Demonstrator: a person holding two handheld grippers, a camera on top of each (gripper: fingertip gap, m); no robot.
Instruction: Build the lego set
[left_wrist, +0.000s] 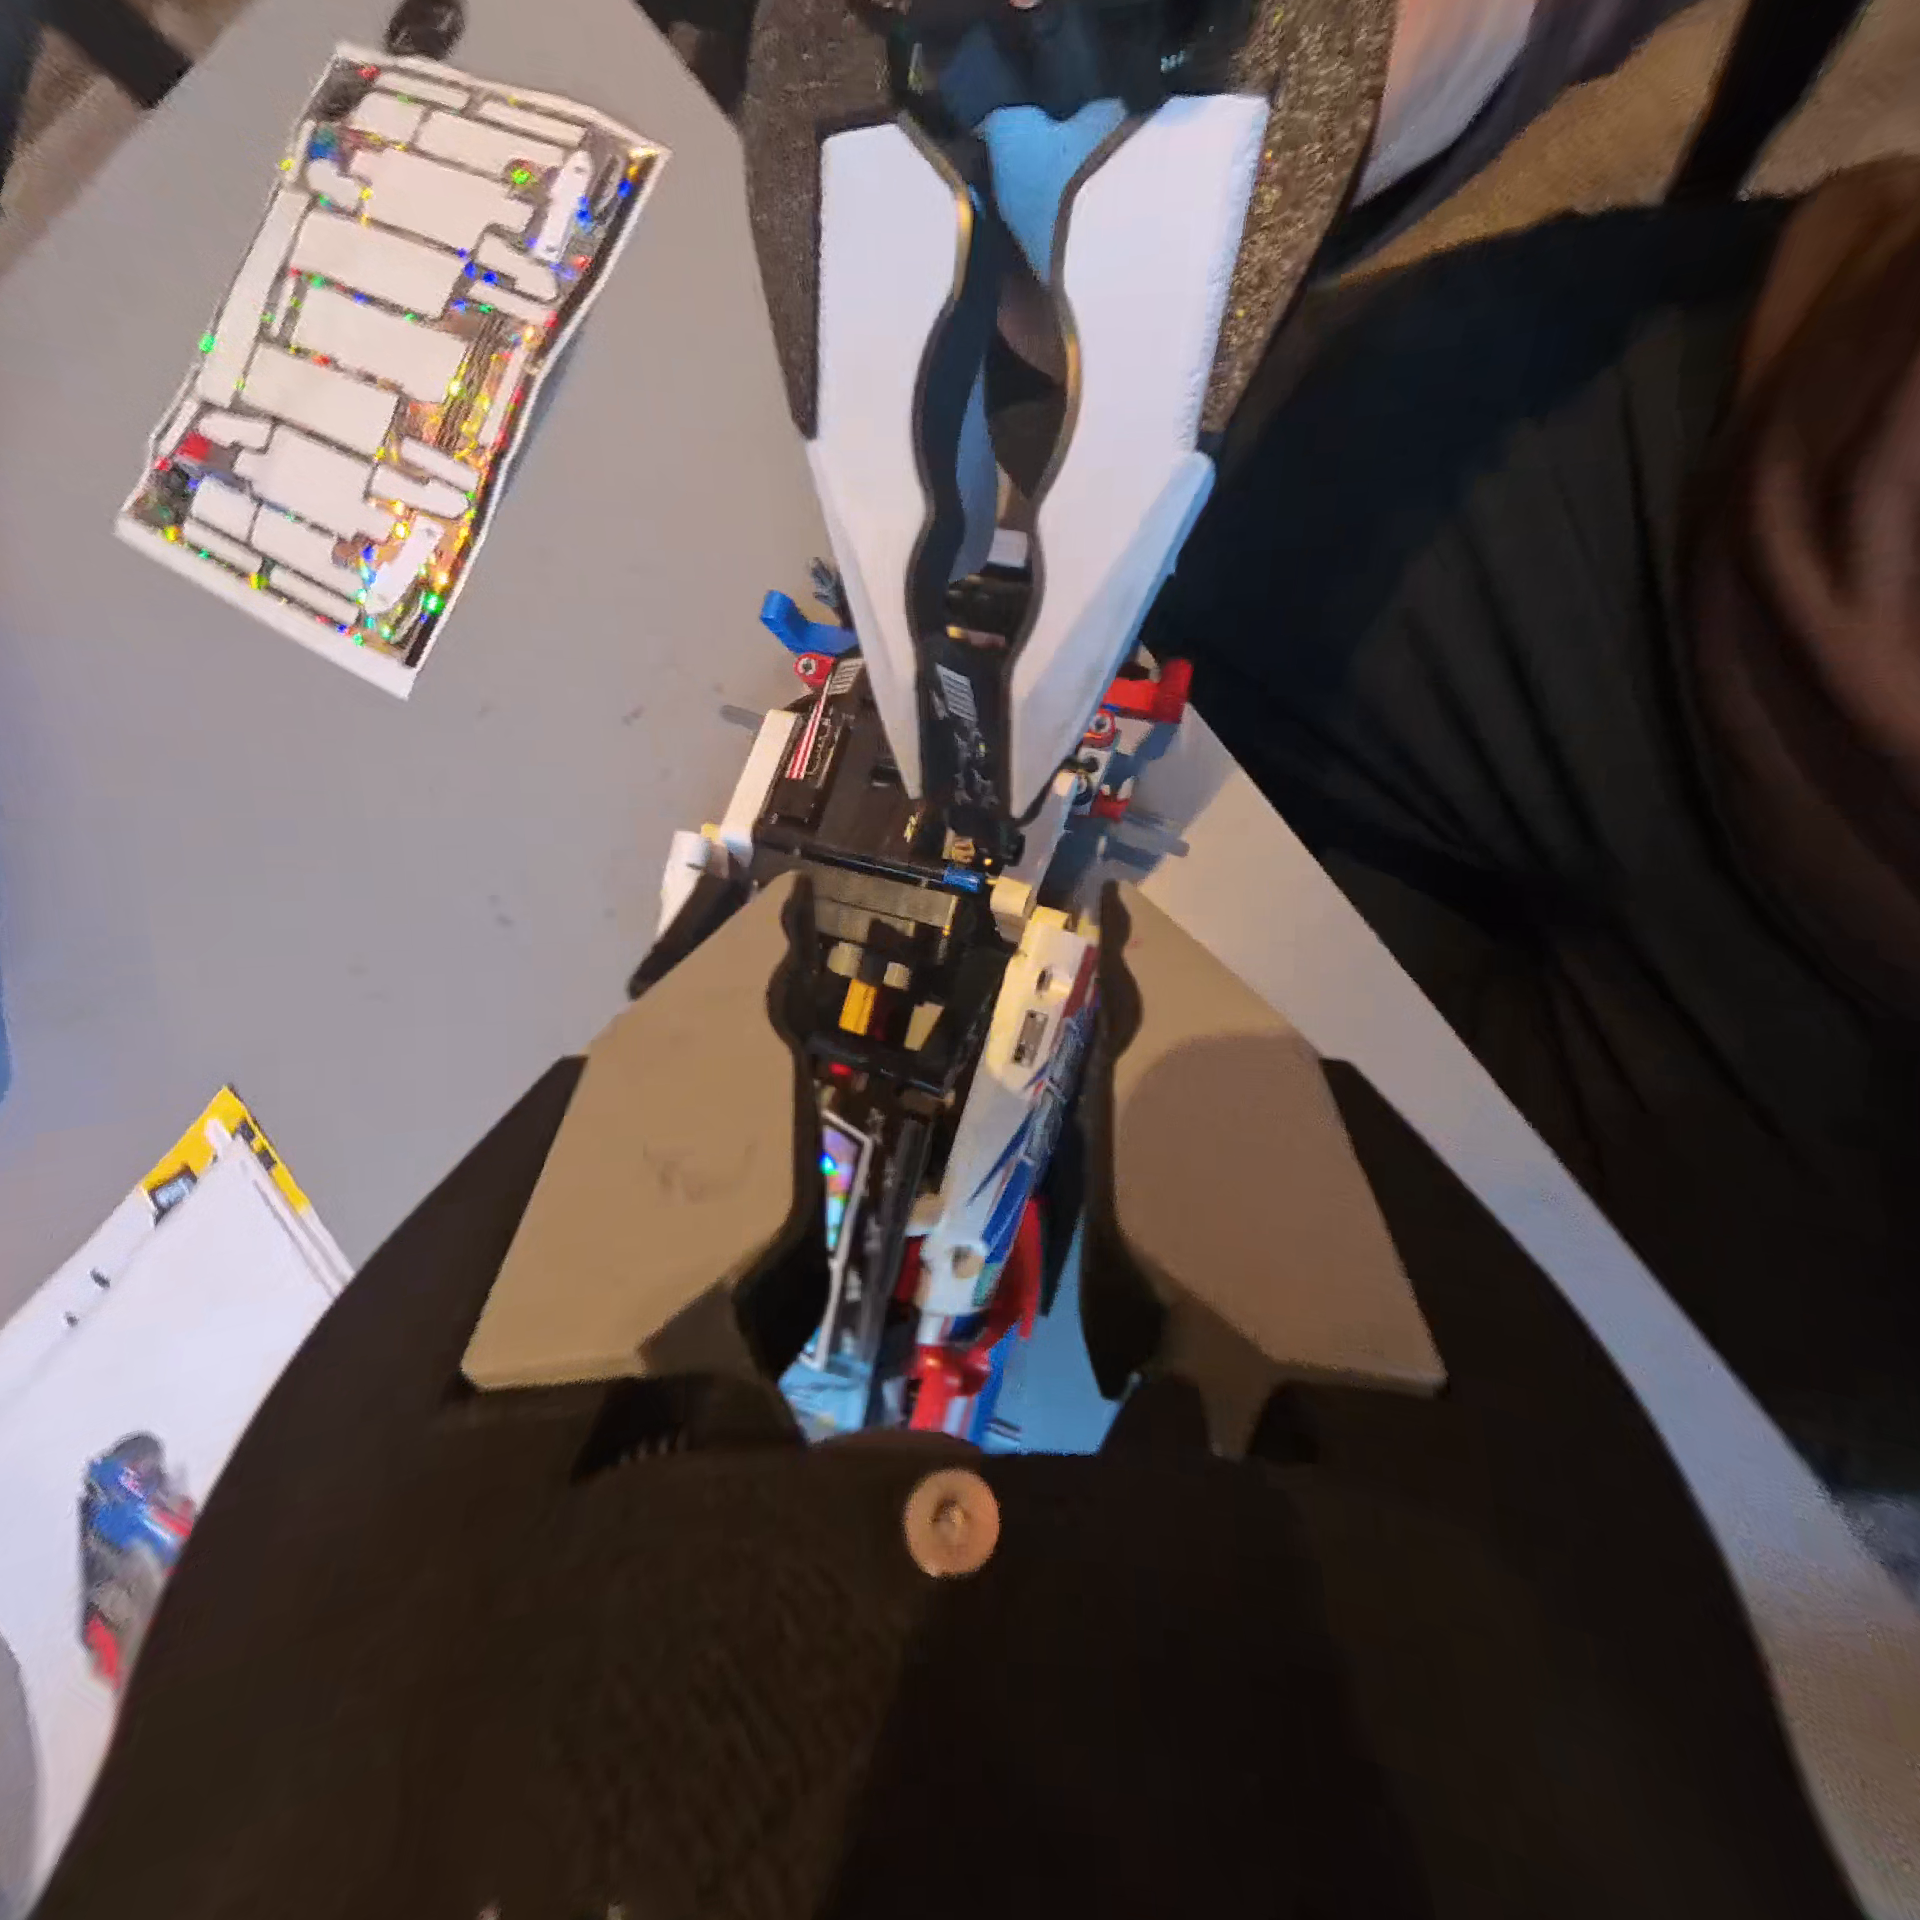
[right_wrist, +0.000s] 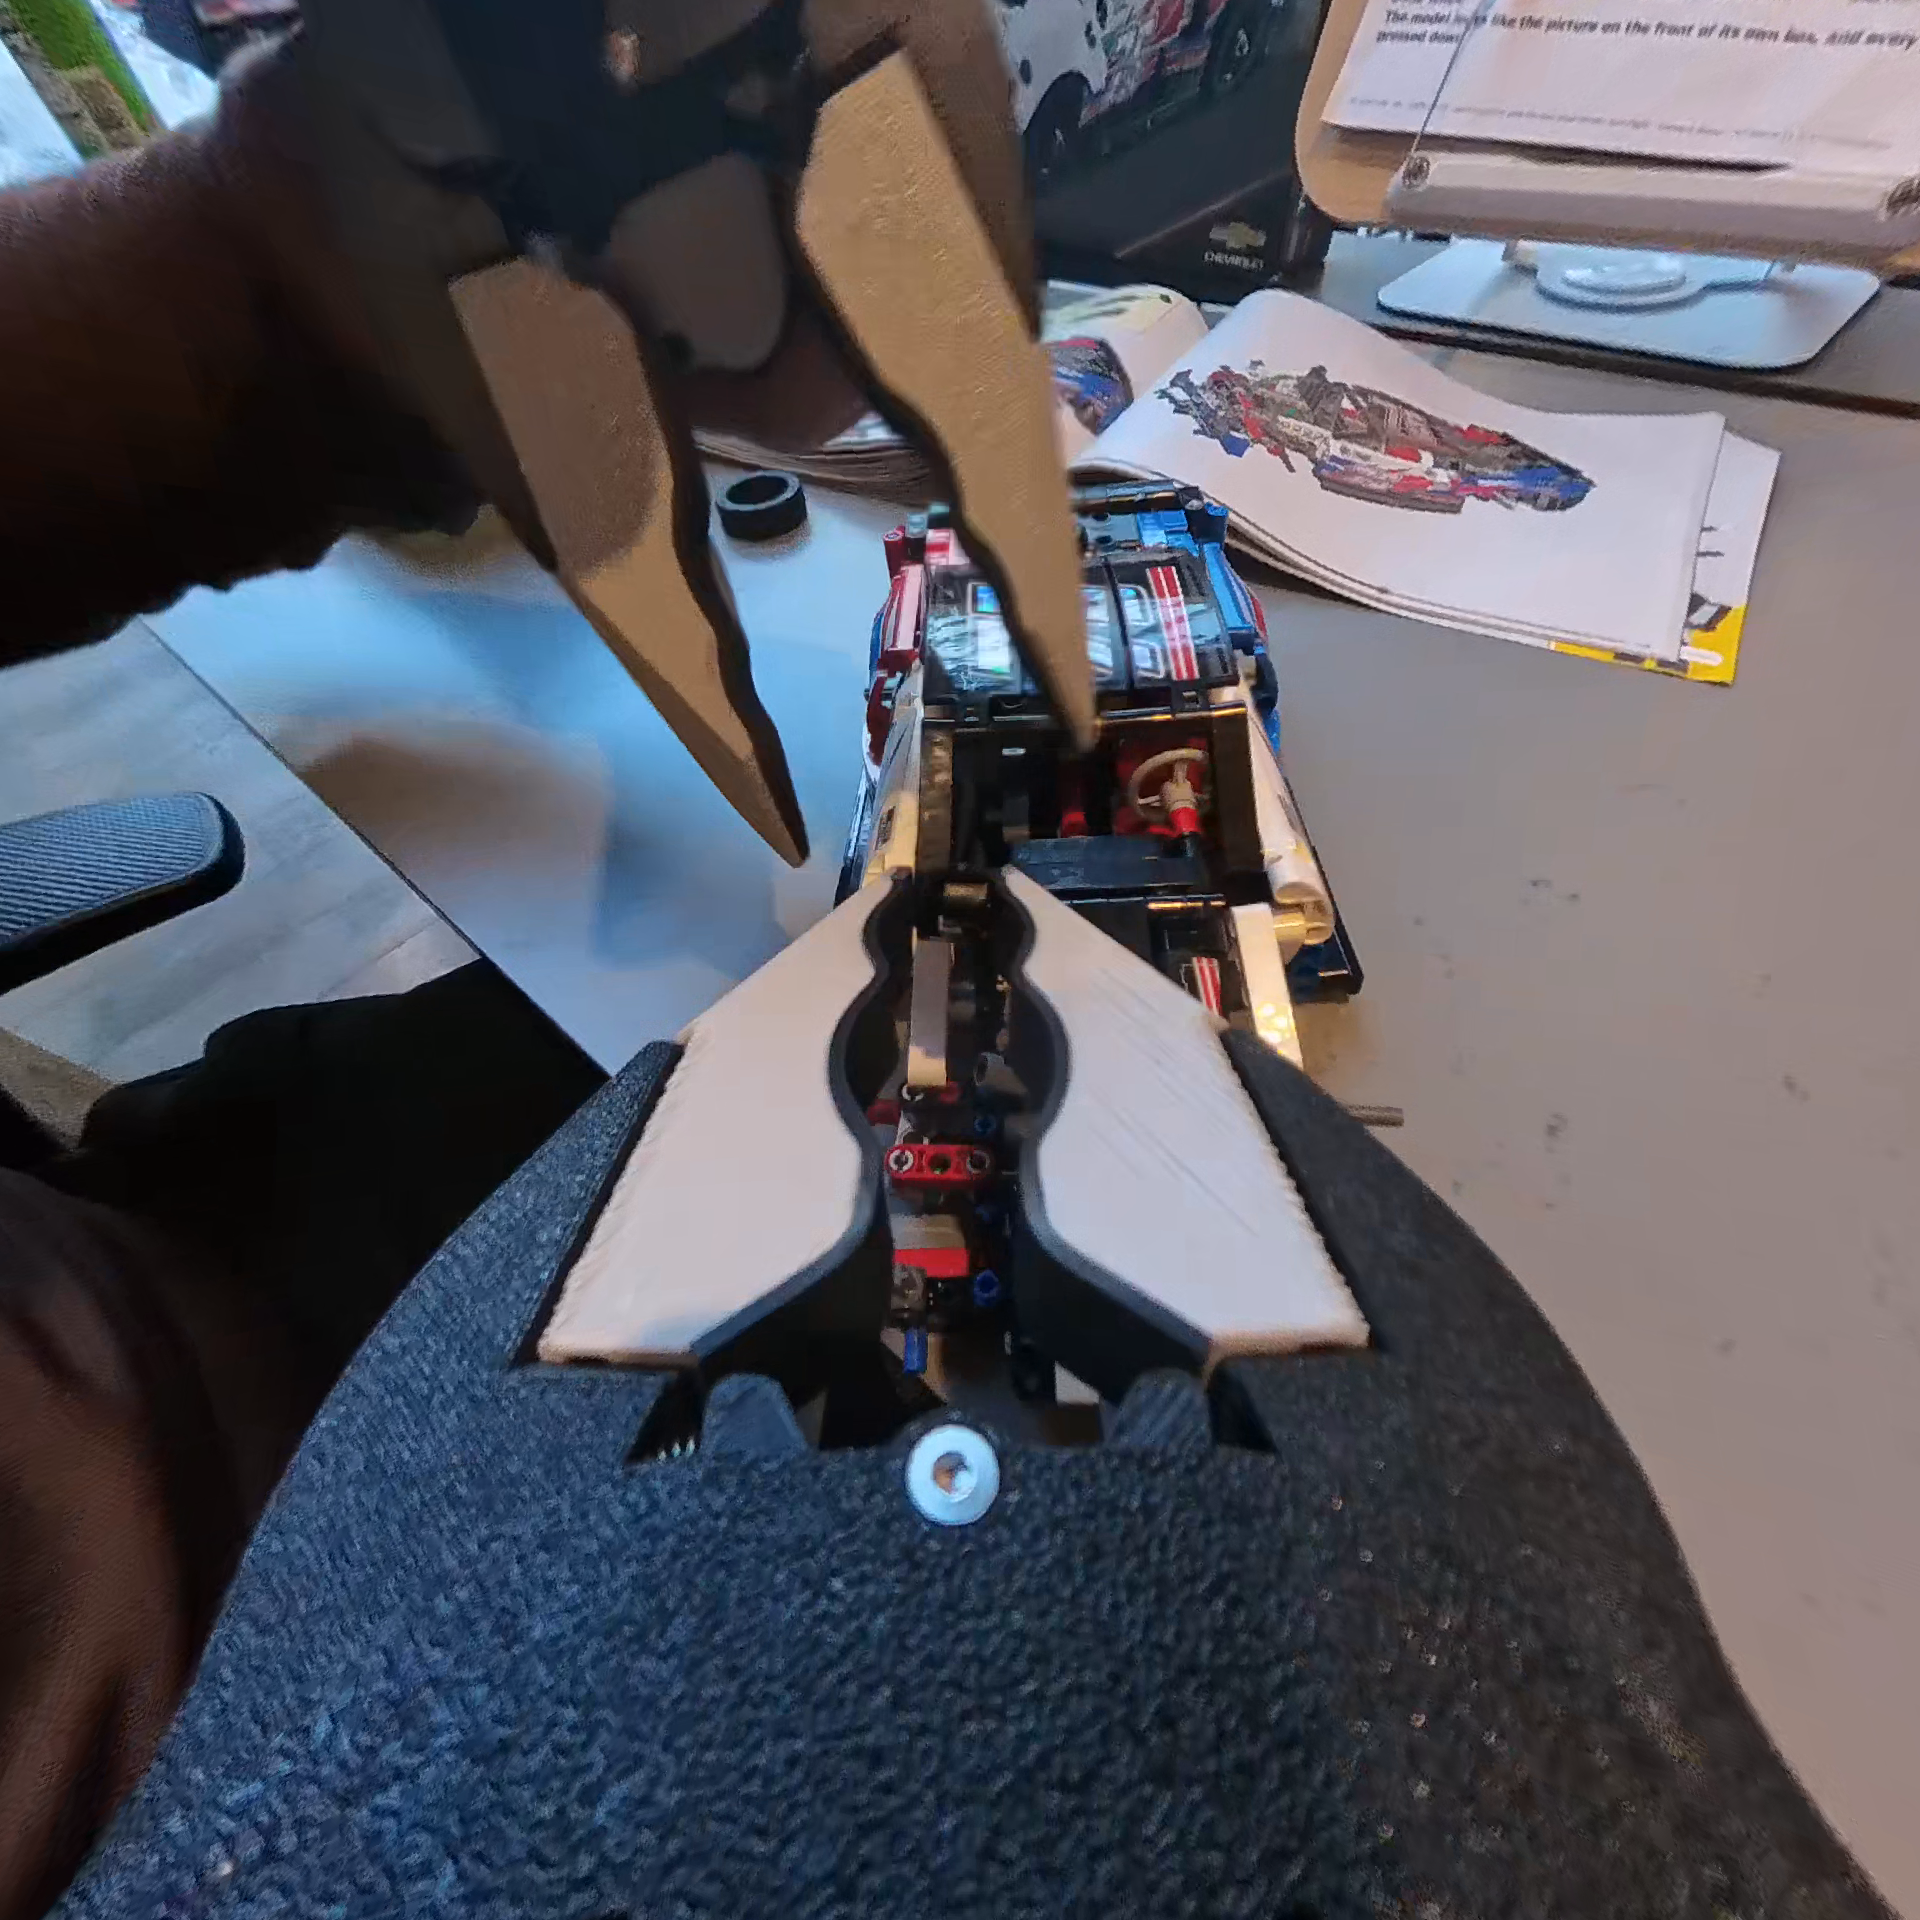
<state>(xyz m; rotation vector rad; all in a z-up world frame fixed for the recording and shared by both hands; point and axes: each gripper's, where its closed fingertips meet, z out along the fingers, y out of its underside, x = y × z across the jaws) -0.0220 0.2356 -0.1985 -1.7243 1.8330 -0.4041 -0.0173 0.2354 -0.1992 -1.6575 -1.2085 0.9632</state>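
Note:
The lego car, black with white, red and blue panels, stands on the grey table. In the left wrist view it lies between my fingers. My left gripper, with tan fingers, is open. In the right wrist view it has one finger inside the cabin and one outside the car's side wall. My right gripper, with white fingers, has its jaws close around a black part at the near end of the car. It comes from the far side in the left wrist view.
A shiny sticker sheet lies at the far left. An open instruction booklet lies beside the car. A black tyre, the set's box and a stand with a sheet are behind. A chair armrest is off the table edge.

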